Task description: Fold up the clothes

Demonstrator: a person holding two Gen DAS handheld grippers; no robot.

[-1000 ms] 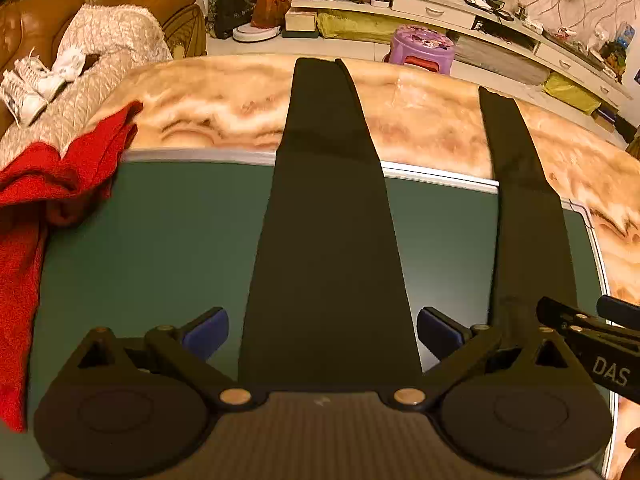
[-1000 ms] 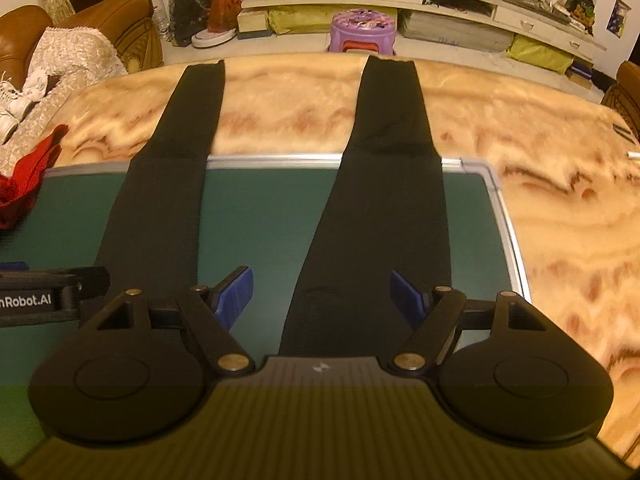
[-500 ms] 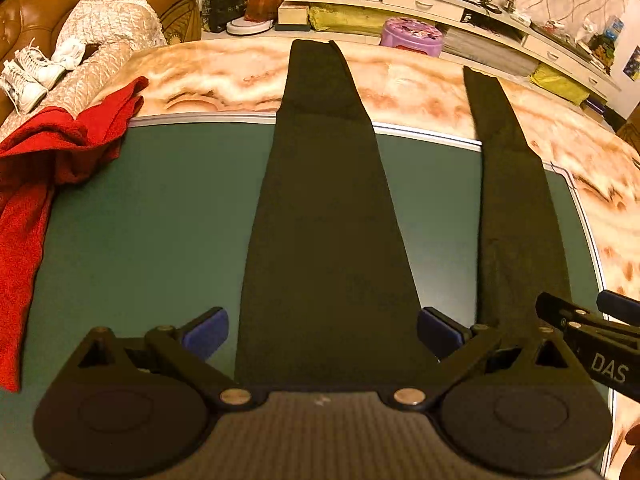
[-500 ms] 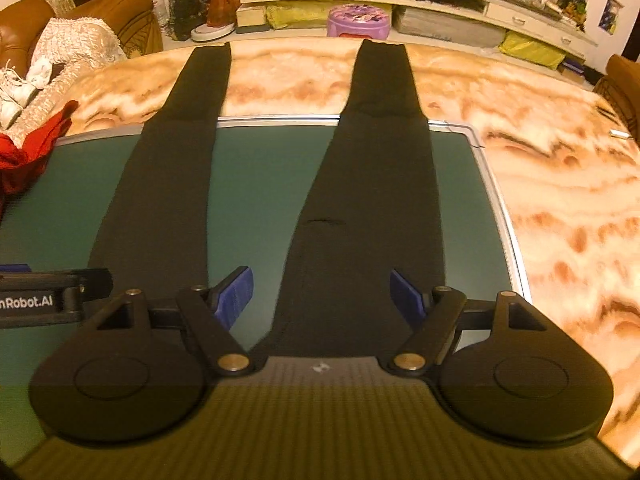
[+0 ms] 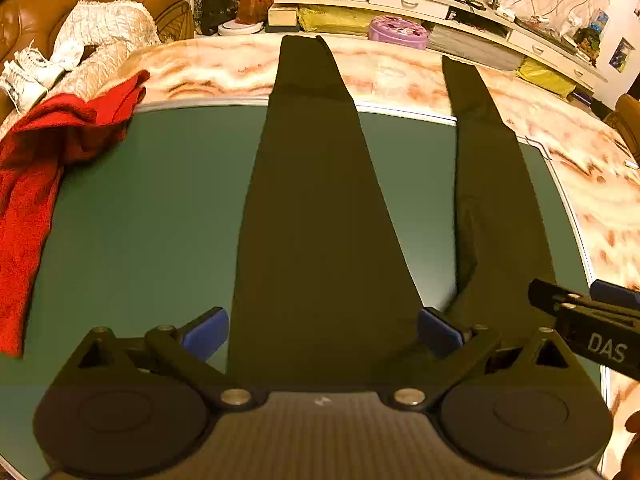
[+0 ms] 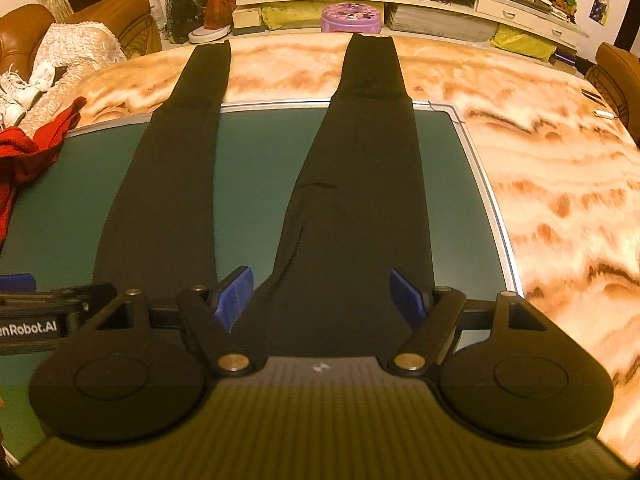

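Note:
Black trousers lie flat on the green mat, legs stretching away over the marble table. My left gripper is open, its blue pads either side of the left leg near the waist end. My right gripper is open over the right leg, which has a small crease. The other leg shows in the right wrist view and in the left wrist view. The waistband is hidden under the grippers.
A red garment is heaped at the mat's left edge. The marble table extends to the right and far side. A sofa with white cloth and shoes stands at the far left; a purple stool and shelves lie beyond the table.
Both grippers have drawn back and up, so more of the legs and the mat are in view. The trousers lie in the same place. Both stay open.

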